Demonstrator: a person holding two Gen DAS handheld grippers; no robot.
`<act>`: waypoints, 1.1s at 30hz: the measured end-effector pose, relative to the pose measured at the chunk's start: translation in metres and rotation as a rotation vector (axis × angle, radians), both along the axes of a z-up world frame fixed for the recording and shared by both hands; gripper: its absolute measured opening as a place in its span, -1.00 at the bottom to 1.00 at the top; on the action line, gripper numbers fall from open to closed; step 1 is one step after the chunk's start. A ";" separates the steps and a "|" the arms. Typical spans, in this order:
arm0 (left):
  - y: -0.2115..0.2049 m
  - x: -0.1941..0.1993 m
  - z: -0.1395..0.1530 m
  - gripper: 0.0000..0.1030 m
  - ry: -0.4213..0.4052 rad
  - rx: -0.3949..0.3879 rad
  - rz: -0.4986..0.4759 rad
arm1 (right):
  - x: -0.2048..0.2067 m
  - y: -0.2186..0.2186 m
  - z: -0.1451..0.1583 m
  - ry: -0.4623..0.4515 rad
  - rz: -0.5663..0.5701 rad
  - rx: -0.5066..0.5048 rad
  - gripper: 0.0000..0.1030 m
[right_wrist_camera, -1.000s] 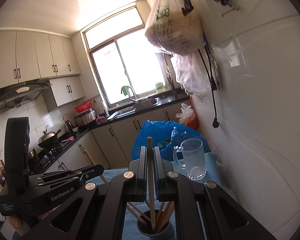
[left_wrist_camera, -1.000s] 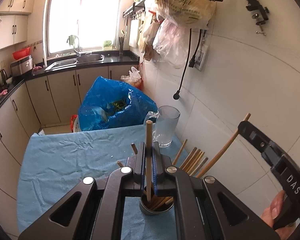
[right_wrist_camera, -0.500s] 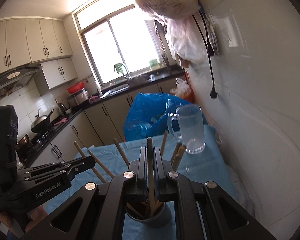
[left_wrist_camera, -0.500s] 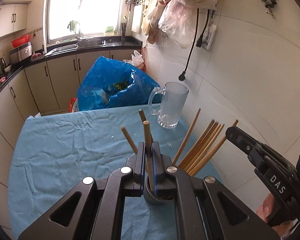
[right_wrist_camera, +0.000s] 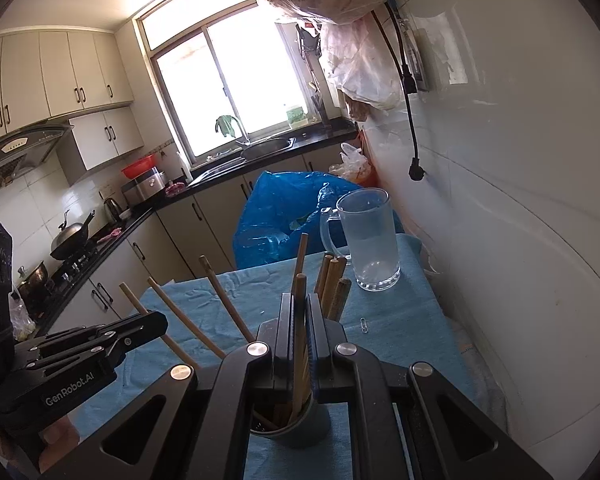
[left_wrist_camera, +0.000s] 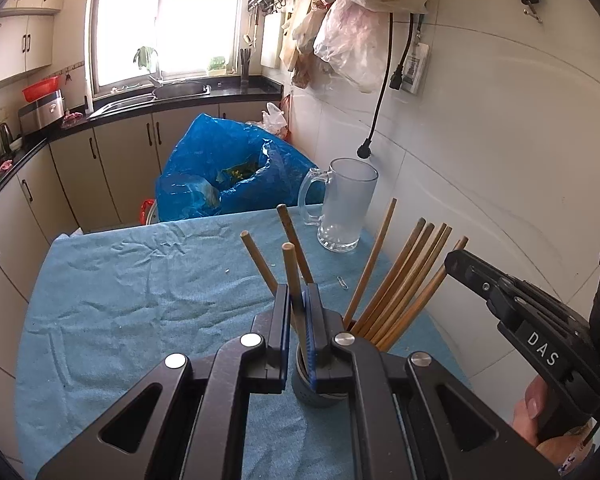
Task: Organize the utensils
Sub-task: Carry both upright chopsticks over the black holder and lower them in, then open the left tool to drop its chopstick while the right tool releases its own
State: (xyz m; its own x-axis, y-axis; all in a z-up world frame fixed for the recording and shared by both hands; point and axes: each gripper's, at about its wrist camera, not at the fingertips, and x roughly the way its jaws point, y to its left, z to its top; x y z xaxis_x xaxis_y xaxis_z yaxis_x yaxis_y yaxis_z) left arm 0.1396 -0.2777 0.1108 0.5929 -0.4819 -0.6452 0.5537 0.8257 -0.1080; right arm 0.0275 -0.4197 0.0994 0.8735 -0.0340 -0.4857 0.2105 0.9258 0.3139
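Wooden chopsticks (left_wrist_camera: 396, 280) fanned, blue cloth (left_wrist_camera: 140, 292) bare leftward

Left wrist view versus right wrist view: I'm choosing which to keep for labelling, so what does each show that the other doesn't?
Only the left wrist view shows the right gripper from outside.

Only the right wrist view shows the range hood, the wok and the left gripper from outside.

Both show a chopstick clamped between jaws over the grey holder, the glass mug, the blue bag and the blue cloth.
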 end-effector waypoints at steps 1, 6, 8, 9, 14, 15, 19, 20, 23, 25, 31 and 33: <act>0.000 0.000 0.000 -0.87 0.000 -0.002 -0.002 | 0.000 0.000 0.000 0.001 0.001 0.000 -0.88; -0.001 0.000 0.000 -0.87 -0.003 0.003 0.001 | 0.000 0.001 0.001 0.003 0.007 0.001 -0.88; -0.002 -0.001 0.000 -0.87 -0.003 0.003 0.001 | 0.000 0.001 0.001 0.005 0.010 -0.002 -0.87; -0.002 -0.001 0.000 -0.87 -0.004 0.003 0.002 | 0.001 0.001 0.002 0.007 0.011 -0.003 -0.87; 0.000 -0.001 0.003 -0.87 -0.014 -0.002 0.005 | -0.001 0.001 0.003 0.003 0.006 -0.004 -0.87; 0.000 -0.001 0.004 -0.87 -0.017 -0.004 0.008 | -0.002 0.001 0.005 0.000 0.003 -0.007 -0.87; 0.004 -0.005 0.009 -0.87 -0.029 -0.006 0.012 | -0.008 0.001 0.011 -0.012 0.001 -0.005 -0.87; 0.005 -0.006 0.011 -0.87 -0.033 -0.006 0.013 | -0.010 0.001 0.013 -0.017 -0.001 -0.007 -0.87; 0.009 -0.010 0.015 -0.87 -0.045 -0.010 0.017 | -0.018 0.001 0.018 -0.026 -0.016 -0.013 -0.86; 0.012 -0.013 0.019 -0.86 -0.051 -0.012 0.021 | -0.023 0.002 0.022 -0.030 -0.022 -0.012 -0.79; 0.035 -0.032 0.028 -0.33 -0.094 -0.029 0.065 | -0.054 0.005 0.028 -0.040 -0.088 -0.027 0.16; 0.047 -0.044 0.028 -0.15 -0.118 -0.031 0.092 | -0.068 0.012 0.027 -0.033 -0.116 -0.056 0.43</act>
State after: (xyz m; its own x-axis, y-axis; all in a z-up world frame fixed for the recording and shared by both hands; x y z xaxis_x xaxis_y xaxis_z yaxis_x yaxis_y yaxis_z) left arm 0.0953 -0.2306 0.1393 0.7059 -0.4410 -0.5543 0.4865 0.8706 -0.0731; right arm -0.0410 -0.4080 0.1260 0.8773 -0.1621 -0.4516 0.3081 0.9119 0.2711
